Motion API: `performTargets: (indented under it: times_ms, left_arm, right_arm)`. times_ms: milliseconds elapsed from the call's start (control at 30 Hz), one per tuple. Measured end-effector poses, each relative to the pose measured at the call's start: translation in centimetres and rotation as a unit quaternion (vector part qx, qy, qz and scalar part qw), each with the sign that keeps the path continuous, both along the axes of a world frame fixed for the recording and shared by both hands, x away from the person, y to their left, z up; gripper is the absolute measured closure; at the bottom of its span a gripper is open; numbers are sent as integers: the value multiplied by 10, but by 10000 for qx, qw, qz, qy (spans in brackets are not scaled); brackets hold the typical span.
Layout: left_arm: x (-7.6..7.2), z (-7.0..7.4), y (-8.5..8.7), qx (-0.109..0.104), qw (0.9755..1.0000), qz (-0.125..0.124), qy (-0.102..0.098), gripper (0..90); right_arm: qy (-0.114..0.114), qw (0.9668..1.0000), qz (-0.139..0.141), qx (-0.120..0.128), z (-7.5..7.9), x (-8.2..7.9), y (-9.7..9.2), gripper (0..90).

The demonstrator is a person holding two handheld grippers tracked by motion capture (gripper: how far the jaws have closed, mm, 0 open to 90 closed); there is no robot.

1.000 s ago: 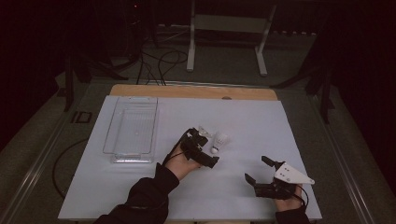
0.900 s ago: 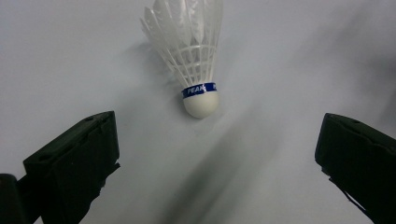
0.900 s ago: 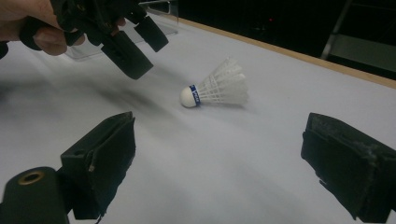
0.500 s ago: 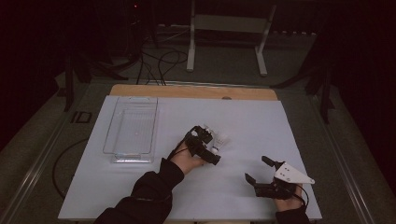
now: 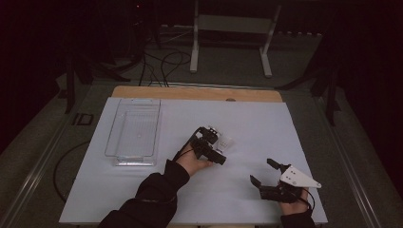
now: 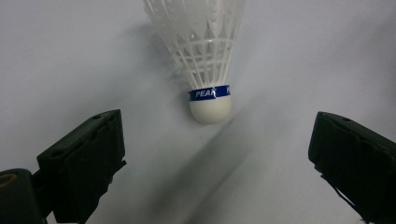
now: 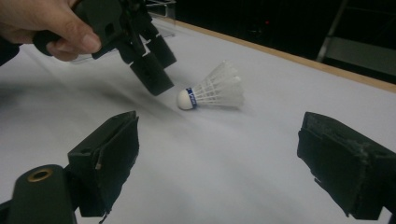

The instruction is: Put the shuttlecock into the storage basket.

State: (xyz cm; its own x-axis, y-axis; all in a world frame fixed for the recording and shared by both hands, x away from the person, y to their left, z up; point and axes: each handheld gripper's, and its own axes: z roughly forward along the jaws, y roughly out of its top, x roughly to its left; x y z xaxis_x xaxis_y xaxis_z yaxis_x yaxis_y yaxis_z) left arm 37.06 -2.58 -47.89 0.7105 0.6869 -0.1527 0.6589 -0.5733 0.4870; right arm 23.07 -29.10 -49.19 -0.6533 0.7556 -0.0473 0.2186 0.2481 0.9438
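A white feathered shuttlecock (image 5: 225, 141) with a blue band lies on its side on the white table sheet (image 5: 266, 118). My left gripper (image 5: 215, 145) hovers right at it, tilted down. In the left gripper view the cork end (image 6: 210, 109) sits just ahead of the gap, and the left gripper (image 6: 217, 136) is open, touching nothing. Its jaws have just been closing a little, with the cork in line between them but clear of both pads. My right gripper (image 5: 261, 171) rests near the front right, open and empty (image 7: 219, 140), facing the shuttlecock (image 7: 212, 91) and the left gripper (image 7: 163, 70).
A clear plastic tray (image 5: 110, 137) stands at the left of the sheet. A wooden strip (image 5: 190, 92) runs along the far table edge. Behind it are a metal stand (image 5: 228, 28) and floor cables (image 5: 161, 57).
My left gripper has slid a little to the right and slightly down, closer over the shuttlecock. The right gripper and the shuttlecock have stayed put.
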Motion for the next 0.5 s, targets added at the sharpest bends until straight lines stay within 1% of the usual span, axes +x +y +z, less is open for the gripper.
performTargets:
  times_ms: [33, 100, 167, 233, 267, 300, 367, 400, 433, 500]
  left_arm:
    - [1, -1, -1, -41, 10000, 13, 54, 76]
    - [2, -2, -1, -45, 9999, -10, 101, 90]
    - [4, -2, -3, -58, 9999, -18, 115, 155]
    - [6, -4, -4, 27, 9999, -21, 135, 166]
    - [7, -5, -4, 43, 9999, -11, 152, 196]
    - [8, -6, -5, 62, 9998, 9, 175, 200]
    - [12, -8, -6, 87, 9997, 6, 248, 226]
    - [13, -8, -6, 70, 9995, 43, 299, 230]
    - [14, -9, -7, 56, 9994, 59, 335, 251]
    - [17, -10, -8, 78, 9993, 100, 339, 281]
  right_arm:
    - [1, 10000, 13, 64, 0, 0, -1, 122]
    - [-50, 10000, -19, 38, 1, 0, -1, 122]
    - [-24, 9999, -3, 120, 1, -1, -2, 117]
    - [-29, 10000, -39, 74, 1, 0, -2, 117]
    - [-18, 10000, -28, 86, 1, 0, -2, 117]
    - [-5, 10000, -11, 82, 0, 0, -2, 117]
    - [1, 10000, -30, 21, 0, 0, -1, 118]
    - [12, 10000, -18, 30, 0, 1, -1, 118]
    - [11, 10000, -18, 16, 0, 1, -1, 119]
    - [33, 10000, -30, -9, -1, 1, -1, 119]
